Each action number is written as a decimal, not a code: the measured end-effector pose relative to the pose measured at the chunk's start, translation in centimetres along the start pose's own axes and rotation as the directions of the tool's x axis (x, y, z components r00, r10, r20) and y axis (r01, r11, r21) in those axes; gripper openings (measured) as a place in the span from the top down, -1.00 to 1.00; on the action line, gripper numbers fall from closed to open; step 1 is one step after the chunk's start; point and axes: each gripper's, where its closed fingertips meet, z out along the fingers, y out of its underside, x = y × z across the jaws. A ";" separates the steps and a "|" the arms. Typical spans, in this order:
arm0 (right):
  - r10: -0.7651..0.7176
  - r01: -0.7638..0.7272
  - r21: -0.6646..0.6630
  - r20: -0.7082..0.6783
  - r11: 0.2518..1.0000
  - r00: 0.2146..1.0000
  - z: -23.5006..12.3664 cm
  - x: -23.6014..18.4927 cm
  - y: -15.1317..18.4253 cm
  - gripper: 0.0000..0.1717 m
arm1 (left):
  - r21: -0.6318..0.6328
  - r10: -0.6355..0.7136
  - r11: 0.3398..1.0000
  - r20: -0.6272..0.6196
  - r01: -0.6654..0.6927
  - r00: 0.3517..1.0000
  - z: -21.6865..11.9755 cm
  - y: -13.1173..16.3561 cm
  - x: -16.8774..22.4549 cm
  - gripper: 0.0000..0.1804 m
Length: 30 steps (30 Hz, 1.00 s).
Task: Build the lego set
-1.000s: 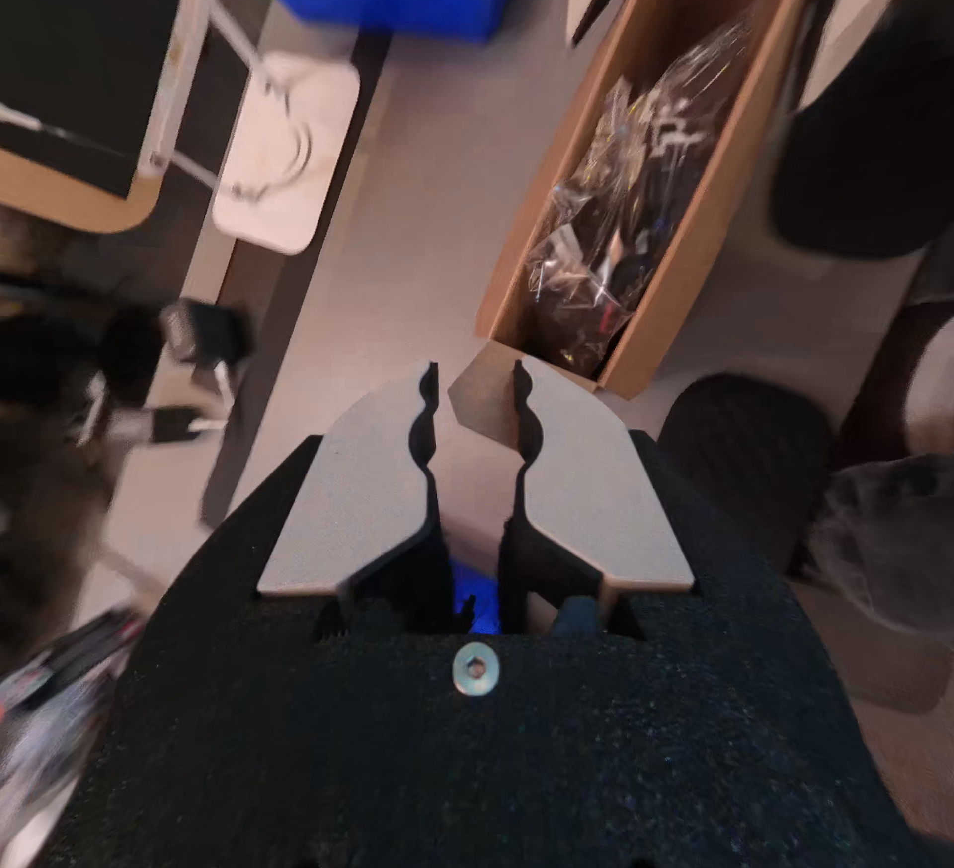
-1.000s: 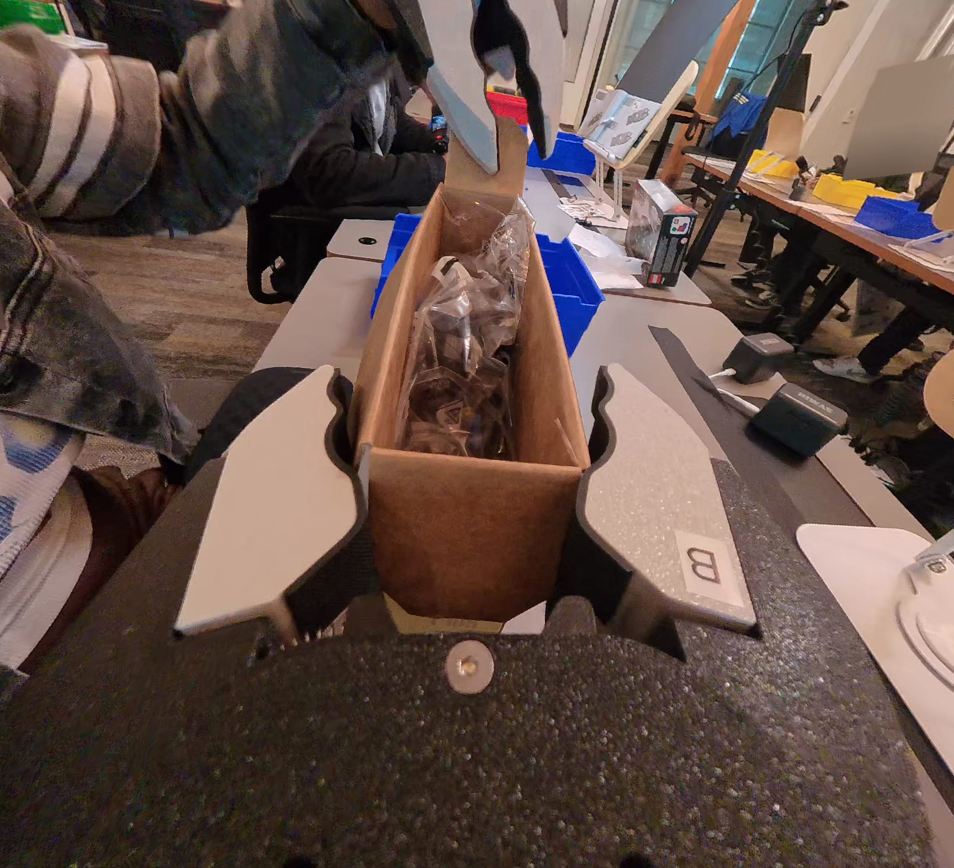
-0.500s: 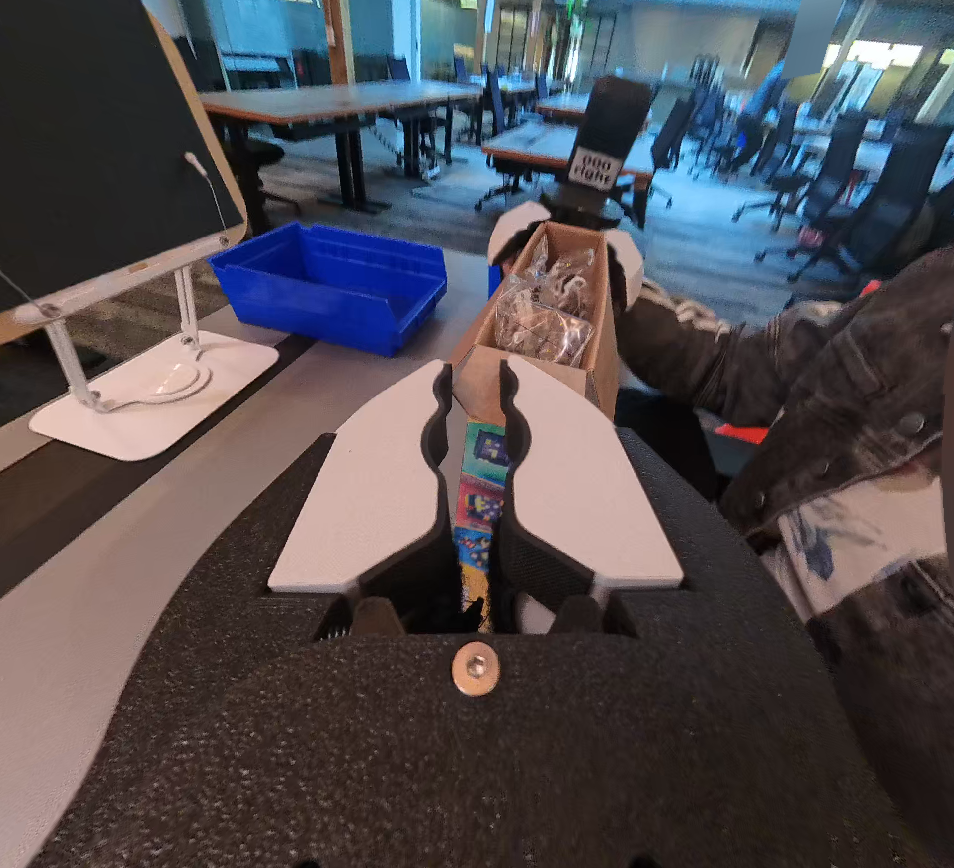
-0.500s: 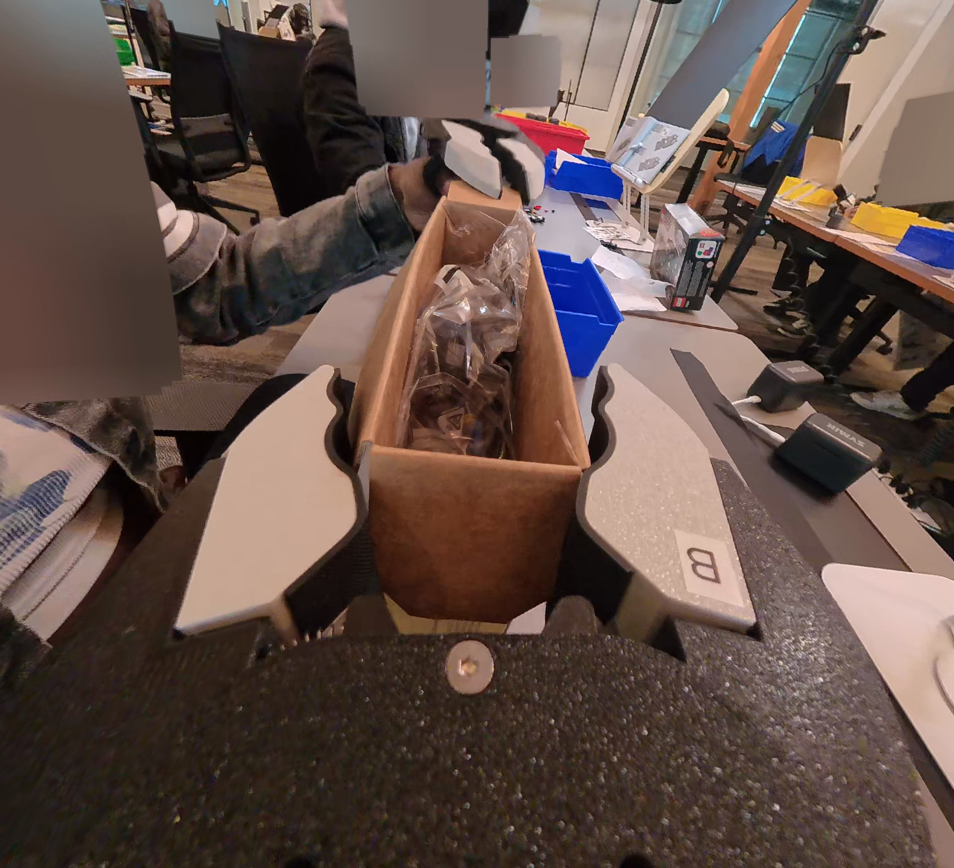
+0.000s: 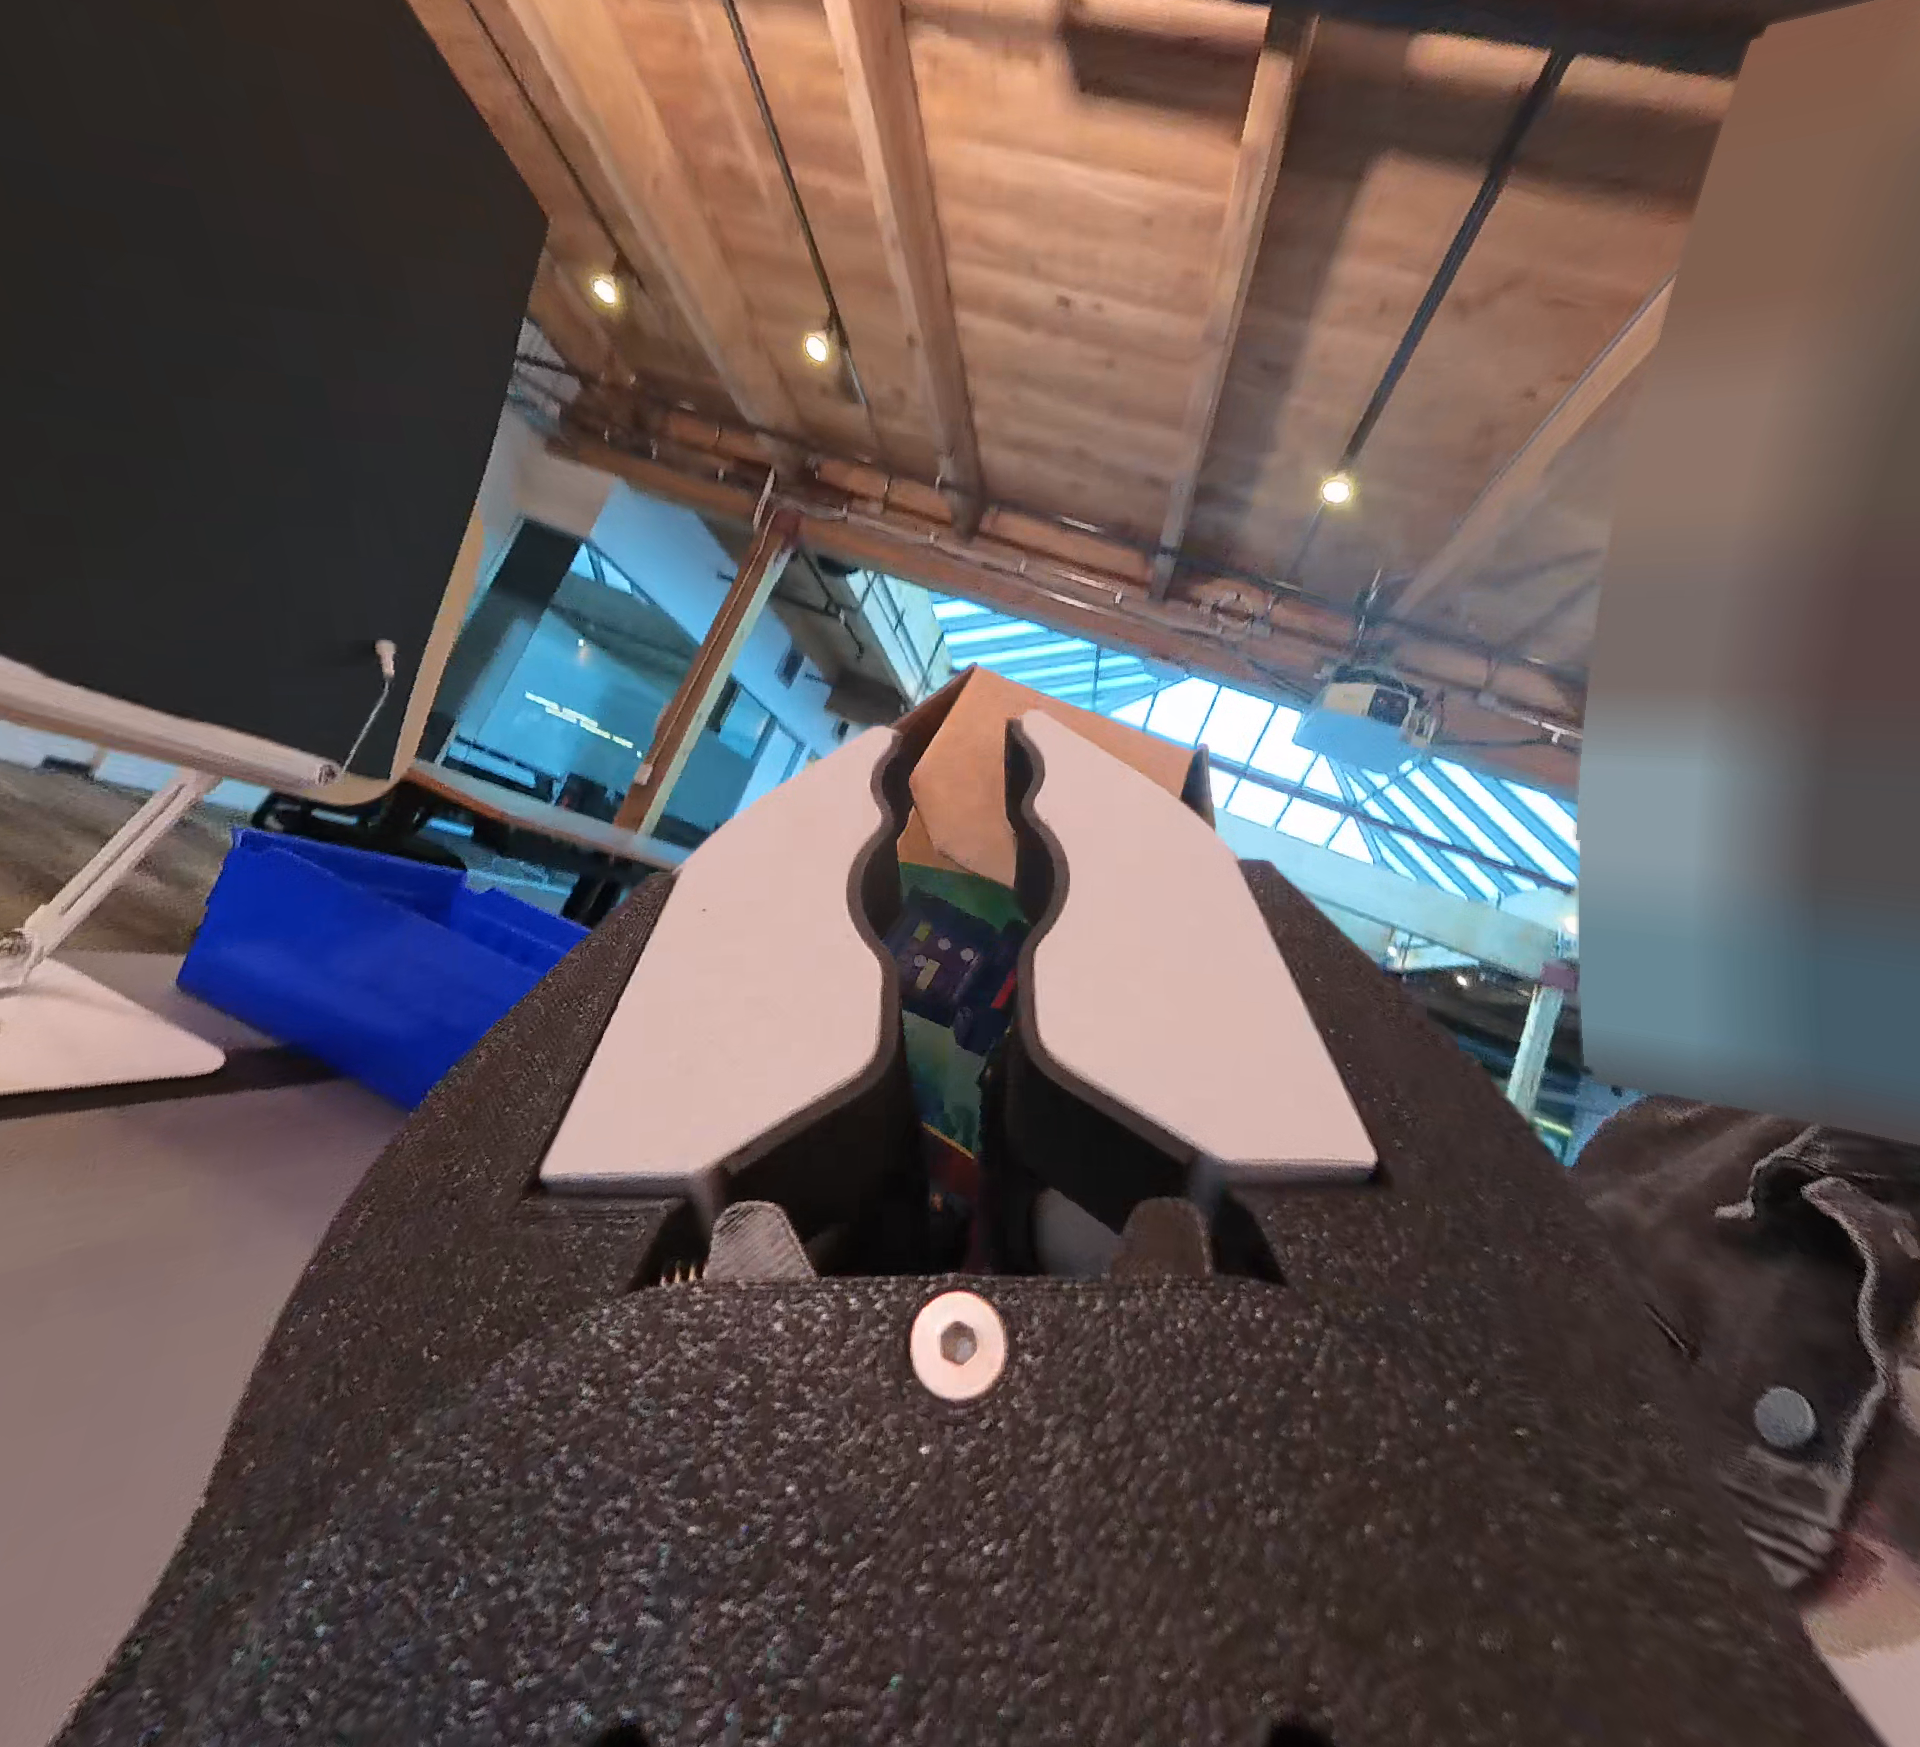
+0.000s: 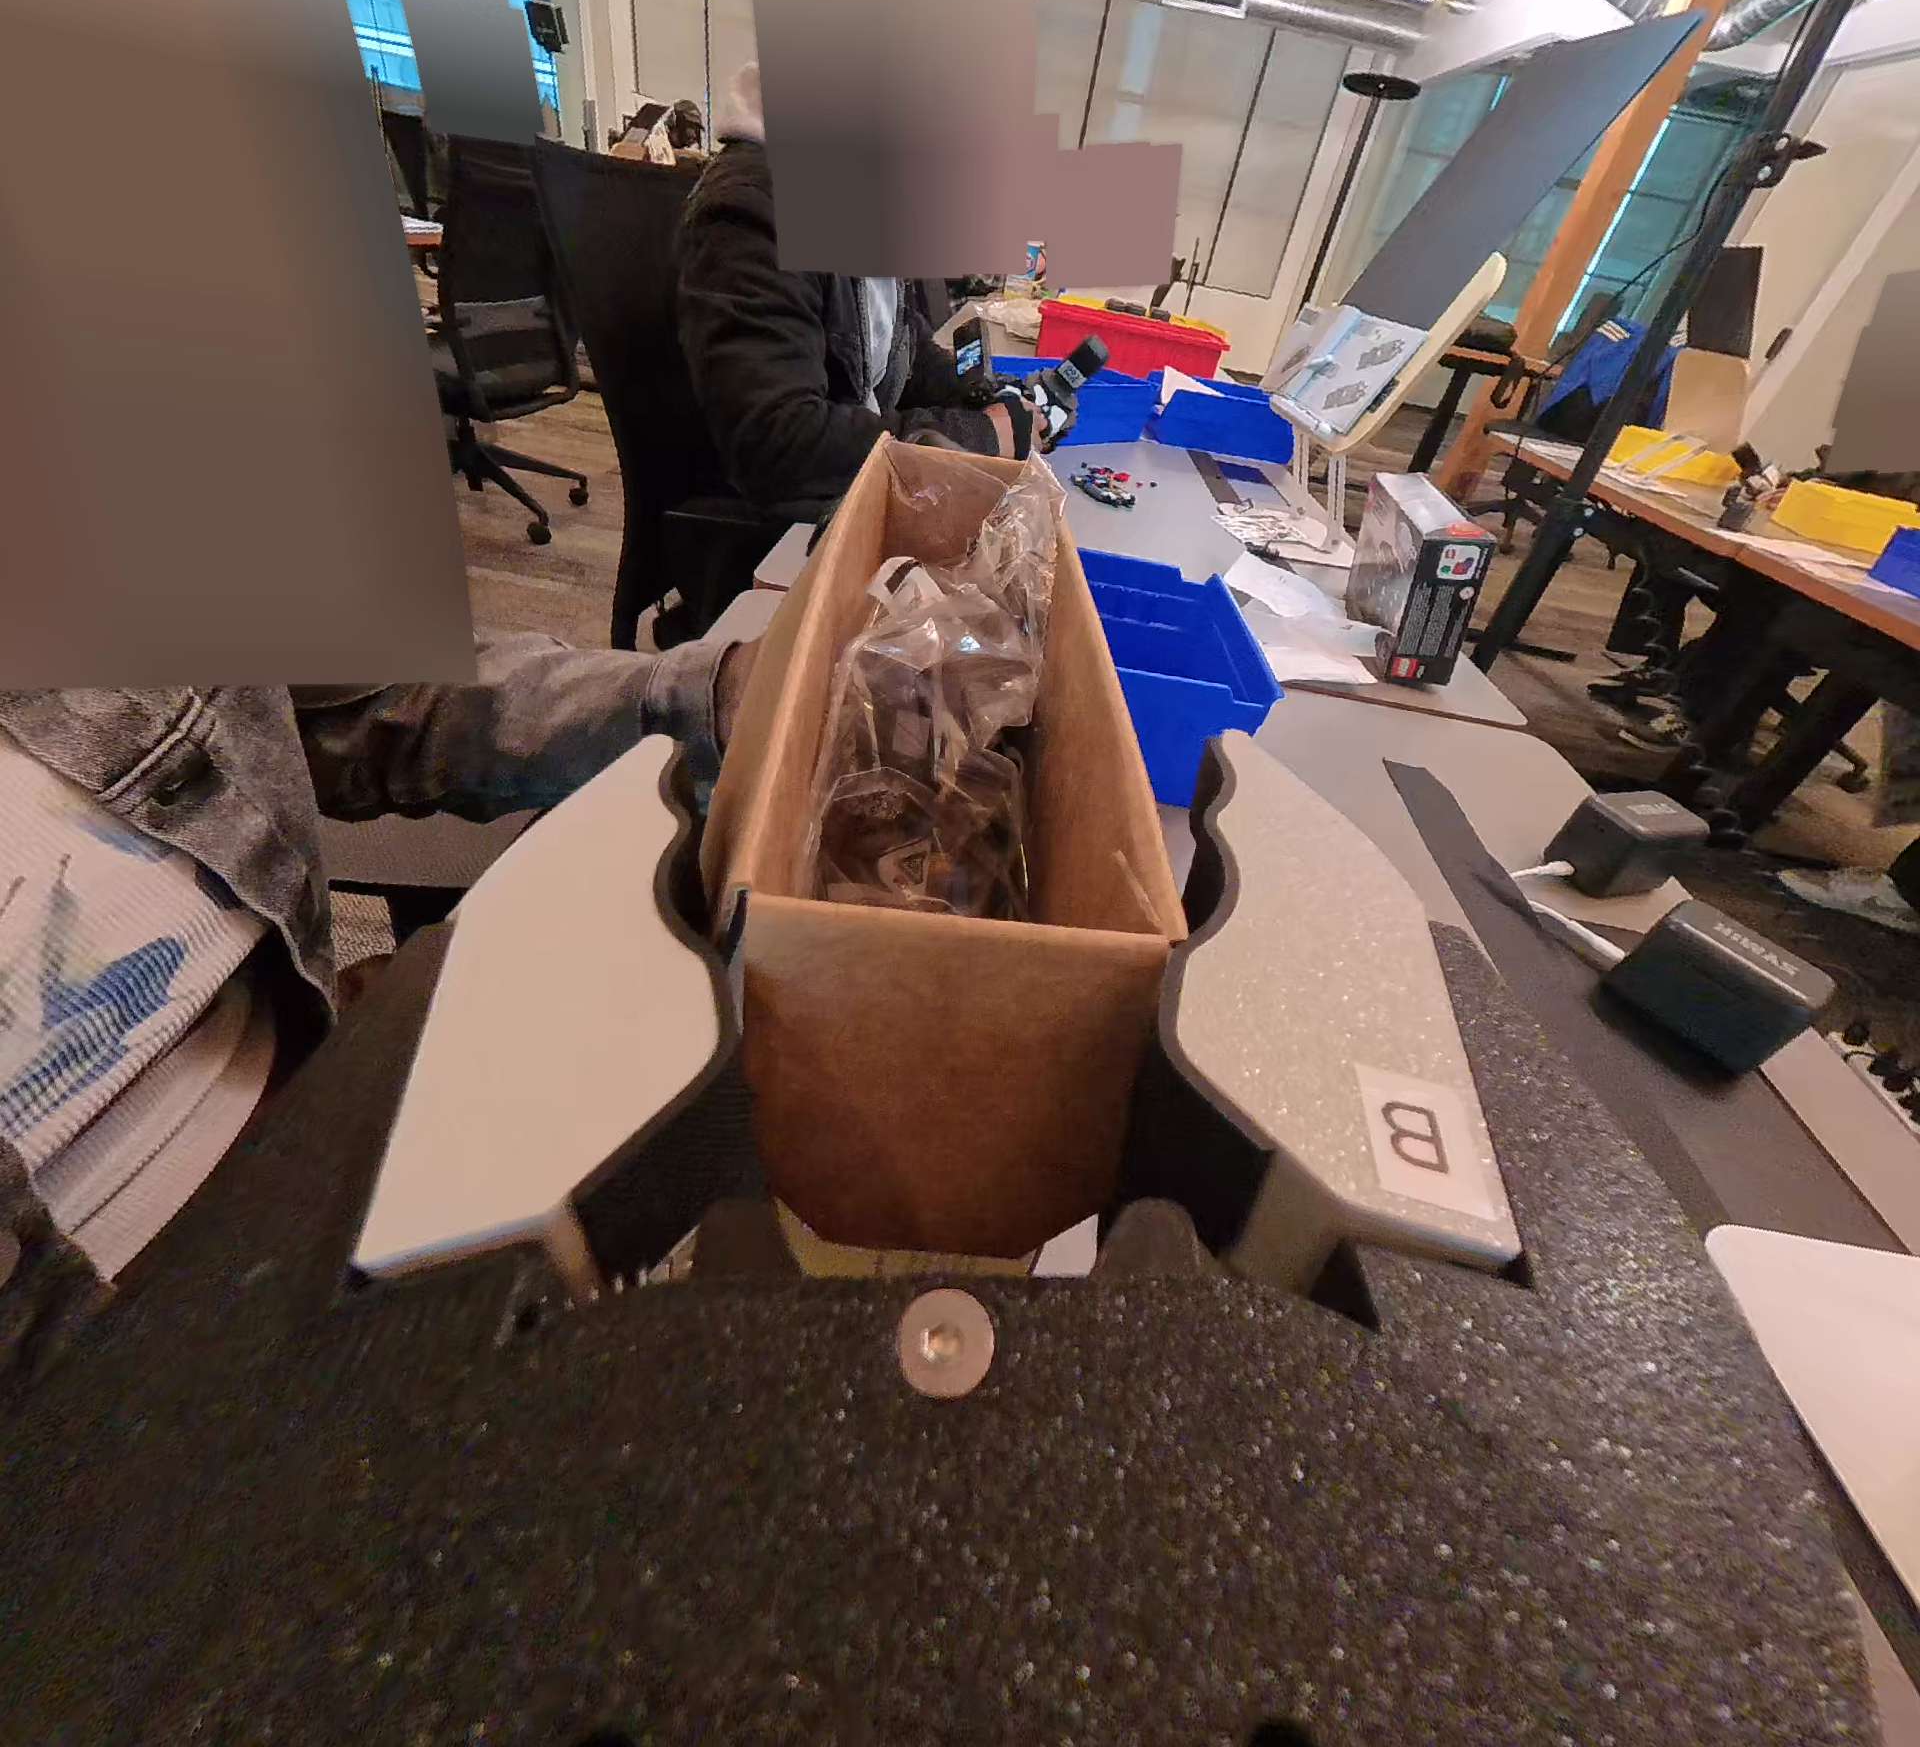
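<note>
Tilted upward since half a second ago, my left gripper (image 5: 951, 767) now looks at wooden ceiling beams (image 5: 1039, 243), its jaws nearly shut and pinching a brown flap of the cardboard box (image 5: 961, 804); a blue bin (image 5: 343, 949) sits to its left on the table (image 5: 125, 1282). My right gripper (image 6: 940, 824) has kept its wide grip, both pads pressed against the near end of the same box (image 6: 945, 1063), with a clear plastic bag (image 6: 935, 721) of dark parts inside it, just ahead of the fingers.
</note>
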 end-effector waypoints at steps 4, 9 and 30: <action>-0.001 0.002 0.017 -0.021 1.000 1.000 0.0 0.2 -0.1 -0.06 | 0.051 0.088 0.995 0.049 -0.090 0.995 0.1 0.8 0.1 0.96; -0.014 0.014 0.018 -0.014 1.000 1.000 0.1 -0.1 -0.1 -0.07 | 0.027 0.218 0.974 0.140 -0.224 0.966 -0.1 0.9 0.1 1.00; -0.016 0.016 -0.046 0.012 0.999 1.000 0.0 -0.2 0.3 -0.06 | -0.852 0.663 0.205 -0.240 -0.481 0.709 1.0 0.0 3.3 -0.03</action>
